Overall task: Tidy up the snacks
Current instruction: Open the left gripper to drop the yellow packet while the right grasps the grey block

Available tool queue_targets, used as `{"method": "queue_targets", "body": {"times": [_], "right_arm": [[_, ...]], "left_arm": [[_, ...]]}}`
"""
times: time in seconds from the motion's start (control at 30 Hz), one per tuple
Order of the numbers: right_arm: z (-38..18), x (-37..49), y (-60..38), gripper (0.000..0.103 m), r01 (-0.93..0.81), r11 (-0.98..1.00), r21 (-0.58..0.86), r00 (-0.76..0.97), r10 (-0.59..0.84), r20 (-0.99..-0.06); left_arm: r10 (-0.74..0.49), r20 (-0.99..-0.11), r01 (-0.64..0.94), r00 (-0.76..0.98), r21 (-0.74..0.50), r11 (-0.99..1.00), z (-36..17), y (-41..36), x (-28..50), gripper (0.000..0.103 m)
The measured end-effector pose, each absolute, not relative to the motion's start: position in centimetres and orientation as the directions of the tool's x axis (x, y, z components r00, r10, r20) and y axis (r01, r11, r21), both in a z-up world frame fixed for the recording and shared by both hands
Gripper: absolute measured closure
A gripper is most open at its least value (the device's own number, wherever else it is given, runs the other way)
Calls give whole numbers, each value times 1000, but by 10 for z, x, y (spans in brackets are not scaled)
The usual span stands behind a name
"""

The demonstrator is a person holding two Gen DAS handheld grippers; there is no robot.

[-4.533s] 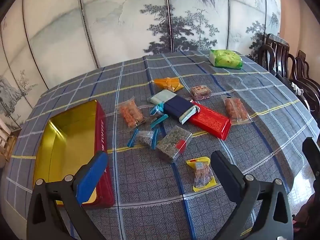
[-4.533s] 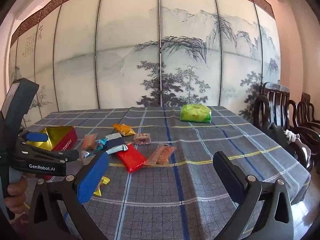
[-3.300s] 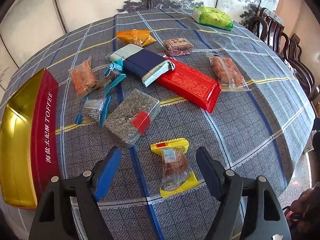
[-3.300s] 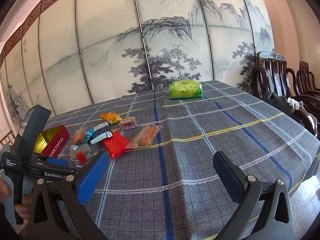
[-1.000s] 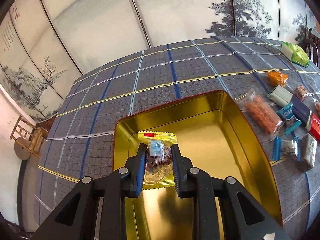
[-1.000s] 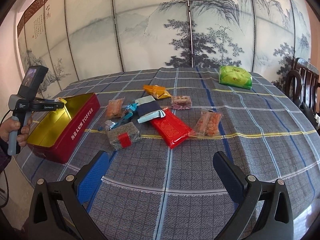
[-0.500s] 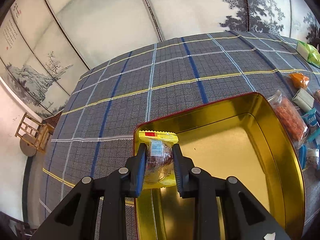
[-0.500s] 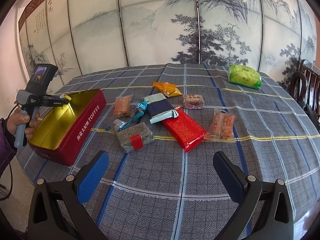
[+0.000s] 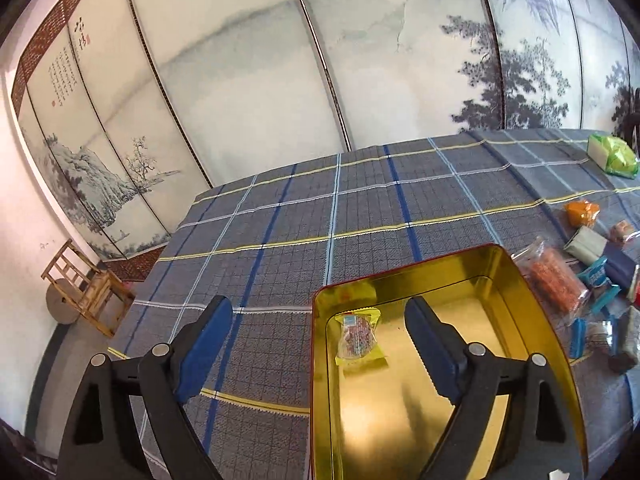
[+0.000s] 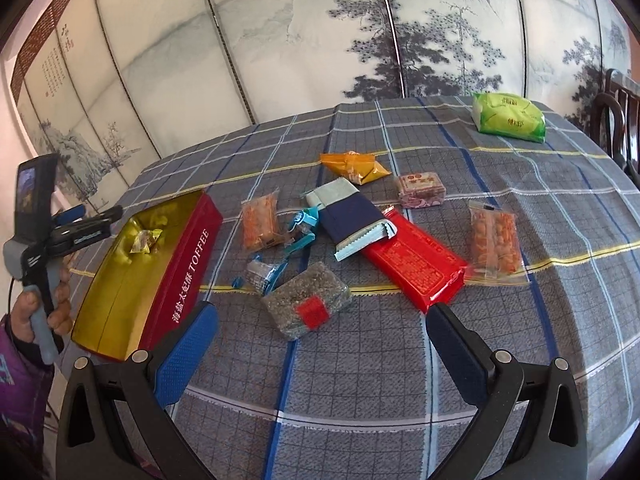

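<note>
A red toffee tin [image 9: 536, 308] with a gold inside lies open on the checked tablecloth. A yellow-wrapped pastry [image 9: 357, 336] lies in its far left corner; it also shows in the right wrist view [image 10: 145, 240]. My left gripper [image 9: 320, 336] is open and empty above that end of the tin [image 10: 188, 248]. My right gripper [image 10: 320, 344] is open and empty above the cloth, just short of a grey seed bar with a red label [image 10: 306, 304]. Several snacks lie past it: a red pack [image 10: 416, 260], a navy pack [image 10: 352, 220], orange packets [image 10: 260, 222].
A green bag [image 10: 508, 118] sits at the far right of the table. A clear packet of orange pieces [image 10: 496, 240] lies right of the red pack. A painted screen stands behind the table. Dark chairs [image 10: 616, 120] stand at the right; a wooden stool [image 9: 84, 284] stands left.
My left gripper has opened and let go of the yellow-wrapped pastry, which now lies in the tin. My right gripper has moved closer to the snacks.
</note>
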State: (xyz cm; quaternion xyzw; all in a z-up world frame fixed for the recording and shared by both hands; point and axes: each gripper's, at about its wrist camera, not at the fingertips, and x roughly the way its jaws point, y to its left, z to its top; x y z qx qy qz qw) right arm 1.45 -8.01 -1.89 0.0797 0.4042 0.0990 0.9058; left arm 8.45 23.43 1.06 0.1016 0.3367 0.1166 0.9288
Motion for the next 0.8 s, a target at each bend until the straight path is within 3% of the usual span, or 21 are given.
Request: {"method": "queue_targets", "body": {"times": [0.1, 0.33, 0.57, 0.8], "right_arm": [[-31, 29, -77, 1, -59, 963, 263, 625, 241, -742], [-61, 58, -69, 33, 89, 950, 300, 545, 206, -813], [-66, 70, -48, 34, 89, 962, 257, 539, 170, -825], [-59, 58, -48, 67, -27, 982, 189, 533, 174, -828]], "left_arm": [[262, -591, -150, 763, 232, 961, 17, 233, 59, 10], [218, -606, -112, 765, 208, 972, 10, 228, 22, 10], [193, -623, -85, 758, 199, 976, 0, 223, 15, 10], [158, -635, -60, 756, 173, 983, -3, 219, 2, 10]]}}
